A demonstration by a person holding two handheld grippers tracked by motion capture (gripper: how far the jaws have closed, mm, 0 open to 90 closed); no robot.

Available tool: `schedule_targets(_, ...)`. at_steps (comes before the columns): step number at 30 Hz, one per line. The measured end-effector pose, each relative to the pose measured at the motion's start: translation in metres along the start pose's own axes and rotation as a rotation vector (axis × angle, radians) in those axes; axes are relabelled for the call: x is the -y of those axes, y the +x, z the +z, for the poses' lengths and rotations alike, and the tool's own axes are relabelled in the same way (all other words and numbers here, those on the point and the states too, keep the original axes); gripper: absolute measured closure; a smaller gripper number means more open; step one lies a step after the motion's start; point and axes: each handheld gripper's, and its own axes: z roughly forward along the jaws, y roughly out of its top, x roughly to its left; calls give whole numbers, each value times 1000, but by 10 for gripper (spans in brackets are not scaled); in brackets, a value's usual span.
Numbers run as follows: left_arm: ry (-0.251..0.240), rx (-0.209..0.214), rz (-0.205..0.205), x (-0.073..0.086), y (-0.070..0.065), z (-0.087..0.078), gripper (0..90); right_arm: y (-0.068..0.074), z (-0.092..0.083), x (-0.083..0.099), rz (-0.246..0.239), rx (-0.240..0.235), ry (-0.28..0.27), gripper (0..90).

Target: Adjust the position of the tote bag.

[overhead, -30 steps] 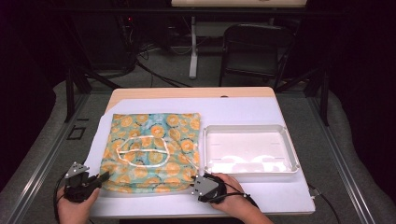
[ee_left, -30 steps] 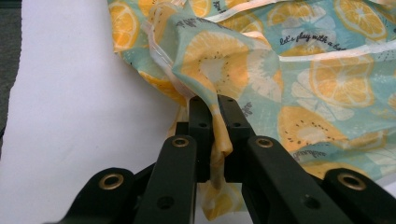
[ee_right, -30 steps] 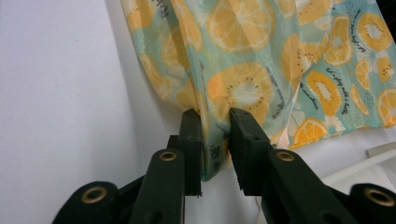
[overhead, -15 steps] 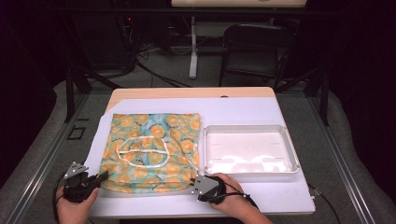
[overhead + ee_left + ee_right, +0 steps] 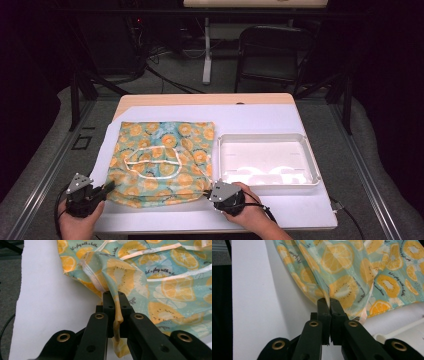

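Your left gripper [image 5: 114, 293] is clamped on a corner of the citrus-print cloth [image 5: 160, 282], hem pinched between its jaws. Your right gripper [image 5: 329, 300] is clenched on the other near corner, cloth fanning beyond the jaws, a white tray [image 5: 267, 159] beside it.

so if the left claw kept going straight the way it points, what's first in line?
More of the fruit-print cloth it is already shut on: the left claw points across it. Beyond that, probably the white tray; depth is unclear.

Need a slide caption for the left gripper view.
Left gripper shut on a corner of the citrus-print cloth, bunching it above the white table cover.
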Motion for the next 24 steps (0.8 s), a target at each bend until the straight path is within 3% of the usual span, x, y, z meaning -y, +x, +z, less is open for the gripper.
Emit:
schedule_targets(8, -32, 0, 19, -3, -1, -5, 887, -5, -4, -1, 56, -10, -30, 890)
schedule_targets(24, -63, 7, 72, -7, -10, -9, 888, -9, -8, -4, 111, -22, -57, 893)
